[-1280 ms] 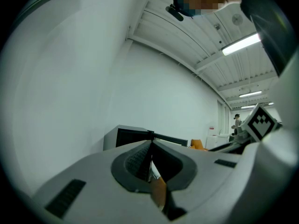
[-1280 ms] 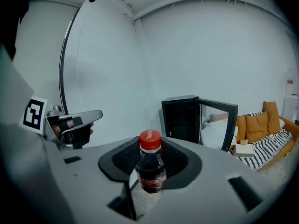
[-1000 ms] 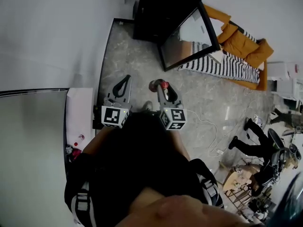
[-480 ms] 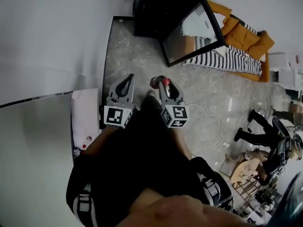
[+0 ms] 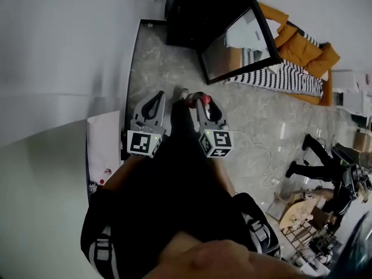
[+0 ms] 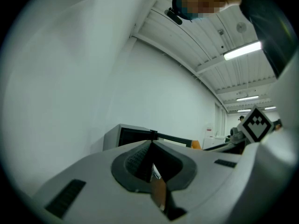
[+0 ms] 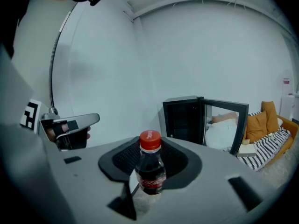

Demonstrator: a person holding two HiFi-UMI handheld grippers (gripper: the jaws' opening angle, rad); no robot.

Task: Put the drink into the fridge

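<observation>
My right gripper [image 5: 201, 102] is shut on a small cola bottle [image 7: 150, 171] with a red cap [image 5: 203, 100], held upright between the pads. The black mini fridge [image 5: 200, 10] stands ahead on the floor against the wall. Its glass door [image 5: 241, 45] is swung open to the right. The right gripper view shows the fridge [image 7: 183, 119] beyond the bottle, dark inside, with its door [image 7: 225, 125] ajar. My left gripper [image 5: 153, 100] hovers beside the right one, shut and empty. In the left gripper view its tips [image 6: 152, 146] meet, and the fridge [image 6: 133, 135] lies past them.
An orange couch with a striped blanket [image 5: 290, 77] sits right of the fridge. A white cable [image 5: 261, 156] trails on the marble floor. A person in black [image 5: 308, 170] and clutter are at the far right. A white counter [image 5: 103, 147] and grey wall run along the left.
Both grippers have edged forward and slightly up the view toward the fridge, the bottle still held. The white counter at left has slid back.
</observation>
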